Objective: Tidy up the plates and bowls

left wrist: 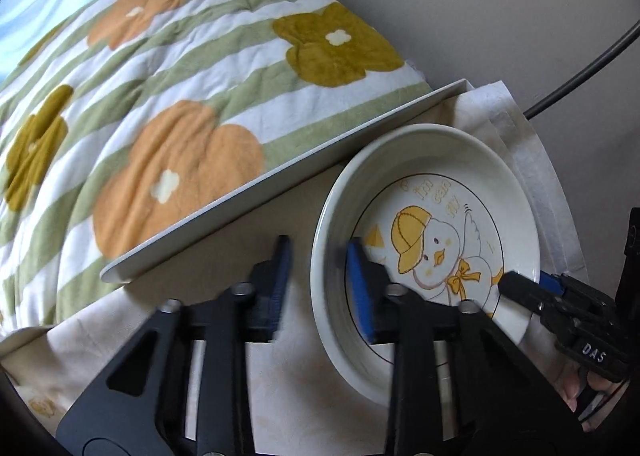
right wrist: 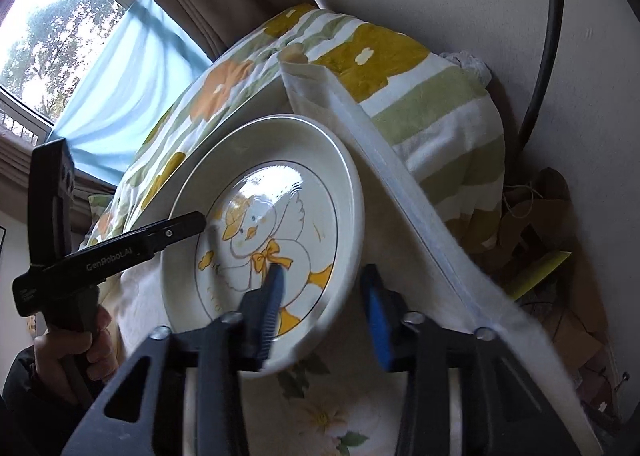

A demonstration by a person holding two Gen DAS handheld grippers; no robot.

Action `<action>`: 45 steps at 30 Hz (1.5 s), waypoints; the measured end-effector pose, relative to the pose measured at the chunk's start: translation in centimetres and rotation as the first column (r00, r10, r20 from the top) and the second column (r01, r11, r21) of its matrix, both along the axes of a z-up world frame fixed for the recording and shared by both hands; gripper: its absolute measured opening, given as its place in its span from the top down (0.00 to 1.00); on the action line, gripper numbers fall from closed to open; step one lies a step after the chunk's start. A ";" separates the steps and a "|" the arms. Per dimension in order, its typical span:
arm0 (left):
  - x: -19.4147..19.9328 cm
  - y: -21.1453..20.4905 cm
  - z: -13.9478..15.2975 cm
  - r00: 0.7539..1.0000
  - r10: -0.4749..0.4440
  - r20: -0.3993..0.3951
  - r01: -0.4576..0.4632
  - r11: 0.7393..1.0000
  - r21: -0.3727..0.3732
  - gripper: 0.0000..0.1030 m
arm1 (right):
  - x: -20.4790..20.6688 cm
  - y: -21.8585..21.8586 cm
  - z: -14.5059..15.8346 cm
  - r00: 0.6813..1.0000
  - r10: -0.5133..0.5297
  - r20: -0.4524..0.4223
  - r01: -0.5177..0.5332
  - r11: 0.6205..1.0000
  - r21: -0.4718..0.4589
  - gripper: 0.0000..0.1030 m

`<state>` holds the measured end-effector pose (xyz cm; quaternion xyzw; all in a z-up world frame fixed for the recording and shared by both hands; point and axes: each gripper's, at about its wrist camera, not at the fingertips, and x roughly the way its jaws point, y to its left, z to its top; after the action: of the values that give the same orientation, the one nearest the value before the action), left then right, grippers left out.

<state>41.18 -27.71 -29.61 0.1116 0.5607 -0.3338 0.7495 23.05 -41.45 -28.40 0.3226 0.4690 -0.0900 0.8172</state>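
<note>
one duck plate [left wrist: 440, 240], two claws, one blanket [left wrist: 160, 96]

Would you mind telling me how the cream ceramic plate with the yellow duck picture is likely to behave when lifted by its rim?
The cream ceramic duck plate looks rigid, so it should not flex. Its glaze reflects the window, so it may slip between the fingers of the right gripper. Being ceramic, it would probably chip if dropped.
</note>
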 end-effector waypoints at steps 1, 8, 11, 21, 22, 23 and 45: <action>0.0 0.0 0.0 1.000 0.002 -0.003 -0.002 1.000 -0.004 0.81 | 0.1 0.0 0.0 1.000 -0.007 0.003 0.007 1.000 -0.008 0.78; -0.7 -0.4 0.1 1.000 -0.004 0.012 0.004 1.000 0.010 0.84 | 0.3 -0.7 -0.3 1.000 -0.018 -0.009 0.018 1.000 0.003 0.84; -1.3 -0.4 0.3 1.000 -0.018 0.022 0.018 1.000 0.022 0.84 | 0.2 -0.8 -0.1 1.000 -0.011 -0.011 0.011 1.000 0.003 0.84; -4.6 1.9 4.6 0.997 0.006 0.081 -0.004 1.000 -0.020 0.84 | -1.1 -0.1 2.5 0.999 0.040 0.019 -0.039 0.999 -0.031 0.84; -5.1 2.4 5.4 0.995 0.012 0.098 -0.010 1.000 -0.021 0.84 | -1.3 0.2 3.0 0.998 0.049 0.028 -0.048 0.998 -0.030 0.84; -5.7 3.0 6.2 0.993 0.018 0.114 -0.016 1.000 -0.023 0.84 | -1.7 0.5 3.7 0.997 0.061 0.044 -0.060 0.998 -0.025 0.84; -19.3 26.5 13.7 0.924 0.334 0.187 -0.322 0.942 -0.089 0.84 | -7.1 18.3 9.6 0.913 0.399 0.090 -0.398 0.917 -0.025 0.84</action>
<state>21.86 -1.19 -15.92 0.0279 0.4837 -0.2064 0.8501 16.00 -23.20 -18.75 0.2215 0.4858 0.0921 0.8405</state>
